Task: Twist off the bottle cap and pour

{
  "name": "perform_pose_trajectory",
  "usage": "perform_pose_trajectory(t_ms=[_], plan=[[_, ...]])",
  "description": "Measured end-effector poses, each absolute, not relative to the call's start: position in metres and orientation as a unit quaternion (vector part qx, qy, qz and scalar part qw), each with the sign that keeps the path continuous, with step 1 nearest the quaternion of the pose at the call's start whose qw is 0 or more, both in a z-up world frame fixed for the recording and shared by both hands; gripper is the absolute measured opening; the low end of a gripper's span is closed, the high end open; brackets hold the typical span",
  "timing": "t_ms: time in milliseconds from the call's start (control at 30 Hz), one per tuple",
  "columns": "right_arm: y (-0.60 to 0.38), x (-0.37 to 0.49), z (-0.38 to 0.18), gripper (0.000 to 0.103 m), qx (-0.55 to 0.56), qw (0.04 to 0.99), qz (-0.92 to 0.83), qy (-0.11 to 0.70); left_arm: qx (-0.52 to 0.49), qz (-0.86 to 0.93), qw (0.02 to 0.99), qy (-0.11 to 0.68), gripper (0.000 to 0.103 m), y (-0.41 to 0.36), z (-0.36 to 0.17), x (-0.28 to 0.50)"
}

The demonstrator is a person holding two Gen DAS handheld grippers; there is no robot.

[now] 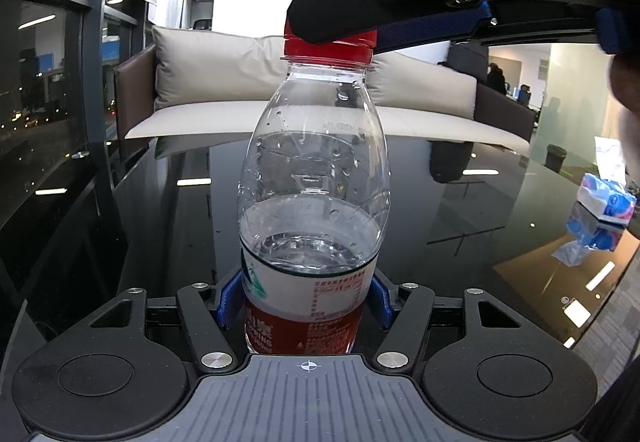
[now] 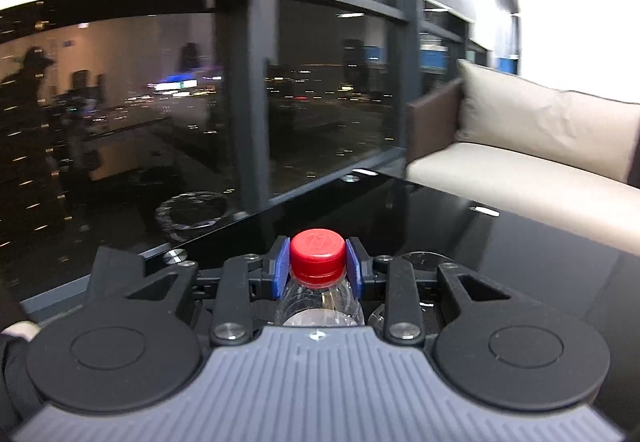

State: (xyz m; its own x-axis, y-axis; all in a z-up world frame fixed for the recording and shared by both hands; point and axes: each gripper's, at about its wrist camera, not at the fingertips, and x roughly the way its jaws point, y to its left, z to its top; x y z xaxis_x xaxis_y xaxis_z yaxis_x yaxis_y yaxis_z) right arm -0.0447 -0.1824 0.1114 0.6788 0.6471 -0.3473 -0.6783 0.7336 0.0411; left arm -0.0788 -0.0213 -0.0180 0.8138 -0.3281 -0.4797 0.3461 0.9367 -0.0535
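A clear plastic bottle, partly full of water, stands upright on the black glossy table. It has a red and white label and a red cap. My left gripper is shut on the bottle's labelled lower body, blue pads pressing both sides. My right gripper reaches in from the upper right and is shut on the cap. In the right wrist view the blue pads squeeze the red cap from both sides, with the bottle's neck below.
A beige cushioned sofa stands beyond the table's far edge. A blue and white tissue pack lies at the table's right. A clear glass sits just behind the right gripper. Dark windows line the left side.
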Motion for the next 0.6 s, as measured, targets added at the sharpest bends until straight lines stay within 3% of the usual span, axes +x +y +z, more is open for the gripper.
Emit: perform_pose_trajectory(t_ms=[600], plan=[[-0.191, -0.042, 0.122, 0.032, -0.036, 0.908, 0.380, 0.171, 0.017, -0.175, 0.953, 0.245, 0.057, -0.021, -0.019, -0.083]])
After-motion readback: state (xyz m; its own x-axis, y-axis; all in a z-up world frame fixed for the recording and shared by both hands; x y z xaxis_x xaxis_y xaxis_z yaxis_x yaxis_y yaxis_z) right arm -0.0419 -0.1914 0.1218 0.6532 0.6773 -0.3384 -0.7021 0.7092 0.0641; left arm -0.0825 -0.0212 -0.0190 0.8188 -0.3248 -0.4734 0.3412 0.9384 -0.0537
